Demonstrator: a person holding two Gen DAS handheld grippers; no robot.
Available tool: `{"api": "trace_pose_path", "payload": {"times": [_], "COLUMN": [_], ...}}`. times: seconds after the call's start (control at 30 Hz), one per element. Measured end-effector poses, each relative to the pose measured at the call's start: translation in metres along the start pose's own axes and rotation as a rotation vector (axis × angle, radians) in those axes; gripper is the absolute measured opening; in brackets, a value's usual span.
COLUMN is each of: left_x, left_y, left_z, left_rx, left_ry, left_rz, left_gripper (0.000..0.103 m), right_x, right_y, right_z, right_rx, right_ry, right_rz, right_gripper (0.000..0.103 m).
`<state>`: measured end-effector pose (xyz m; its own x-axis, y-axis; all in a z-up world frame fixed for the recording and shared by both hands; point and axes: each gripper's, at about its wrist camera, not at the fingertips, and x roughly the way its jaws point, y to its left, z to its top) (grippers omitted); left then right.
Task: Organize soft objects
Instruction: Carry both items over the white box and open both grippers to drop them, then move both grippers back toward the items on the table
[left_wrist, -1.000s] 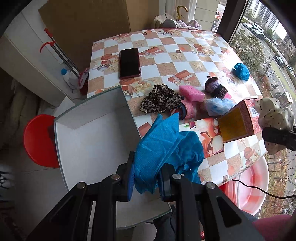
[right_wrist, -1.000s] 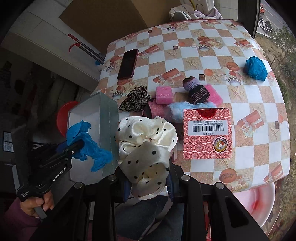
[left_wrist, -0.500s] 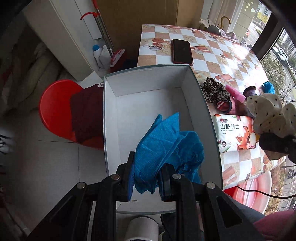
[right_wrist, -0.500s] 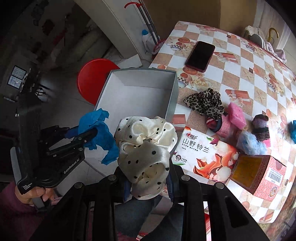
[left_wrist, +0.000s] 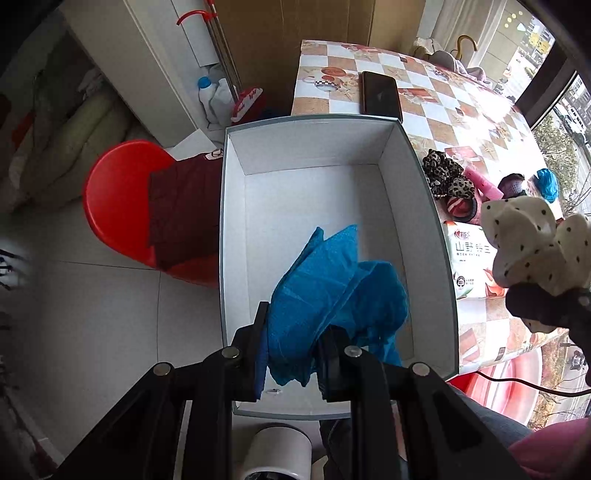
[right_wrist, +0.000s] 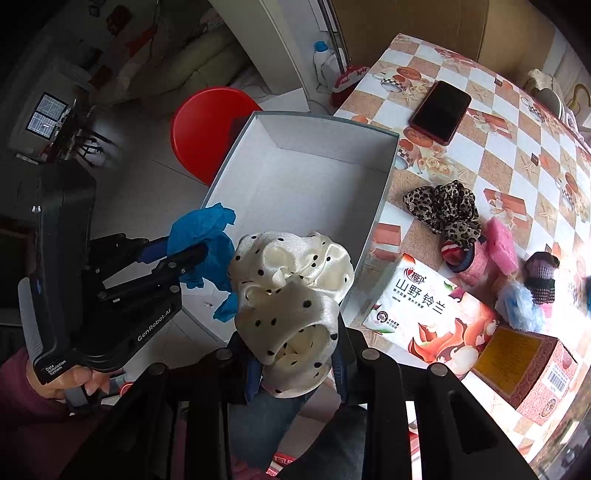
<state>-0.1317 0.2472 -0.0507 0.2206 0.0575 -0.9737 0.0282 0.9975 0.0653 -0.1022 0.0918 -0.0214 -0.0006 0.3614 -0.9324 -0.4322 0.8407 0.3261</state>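
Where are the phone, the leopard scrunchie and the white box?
phone (right_wrist: 440, 111), right wrist view, middle of its dark screen.
leopard scrunchie (right_wrist: 445, 209), right wrist view, its gathered fabric.
white box (left_wrist: 317, 192), left wrist view, bare floor.

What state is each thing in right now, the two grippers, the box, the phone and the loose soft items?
left gripper: shut on blue cloth, held over the box
right gripper: shut on polka-dot scrunchie
white box: open, nothing lying inside yet
phone: flat on table, screen dark
leopard scrunchie: loose on table
tissue pack: lying flat
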Motion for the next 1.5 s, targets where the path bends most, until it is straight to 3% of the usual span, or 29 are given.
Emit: {"api": "trace_pose_path", "payload": {"times": [0.5,0.73,0.87,0.93,0.97,1.0,1.03,1.1,1.17,1.33,1.5], "left_x": [0.035,0.038,0.035,0.033,0.033,0.032,0.031,0.03,0.028,0.012,-0.024], "left_y": [0.009,0.008,0.008,0.008,0.008,0.008,0.009,0.011,0.014,0.01,-0.035], "left_z": [-0.021,-0.025,-0.024,-0.024,-0.024,-0.024,-0.024,-0.023,-0.021,-0.004,0.043], "left_rx": [-0.02,-0.026,-0.023,-0.02,-0.02,-0.02,-0.023,-0.032,-0.047,-0.048,0.087], "left_ry": [0.103,0.11,0.092,0.08,0.077,0.071,0.065,0.056,0.048,0.014,-0.085], "left_rz": [0.031,0.025,0.022,0.027,0.029,0.03,0.026,0.025,0.024,-0.015,-0.074], "left_gripper": [0.023,0.025,0.032,0.042,0.05,0.056,0.059,0.08,0.085,0.09,0.091], "right_x": [0.051,0.058,0.062,0.062,0.061,0.06,0.059,0.055,0.051,0.016,-0.062], "right_y": [0.021,0.026,0.029,0.032,0.032,0.032,0.032,0.031,0.026,0.002,-0.056], "right_z": [-0.007,-0.009,-0.006,-0.006,-0.006,-0.006,-0.006,-0.006,-0.005,-0.009,-0.01], "right_rx": [-0.096,-0.117,-0.126,-0.129,-0.129,-0.127,-0.125,-0.117,-0.106,-0.016,0.148], "right_ry": [0.143,0.16,0.161,0.156,0.151,0.144,0.137,0.125,0.114,0.037,-0.142], "right_rz": [0.033,0.04,0.042,0.045,0.049,0.053,0.055,0.054,0.026,0.042,-0.02], "right_gripper": [0.032,0.032,0.034,0.05,0.066,0.075,0.079,0.09,0.103,0.103,0.103]}}
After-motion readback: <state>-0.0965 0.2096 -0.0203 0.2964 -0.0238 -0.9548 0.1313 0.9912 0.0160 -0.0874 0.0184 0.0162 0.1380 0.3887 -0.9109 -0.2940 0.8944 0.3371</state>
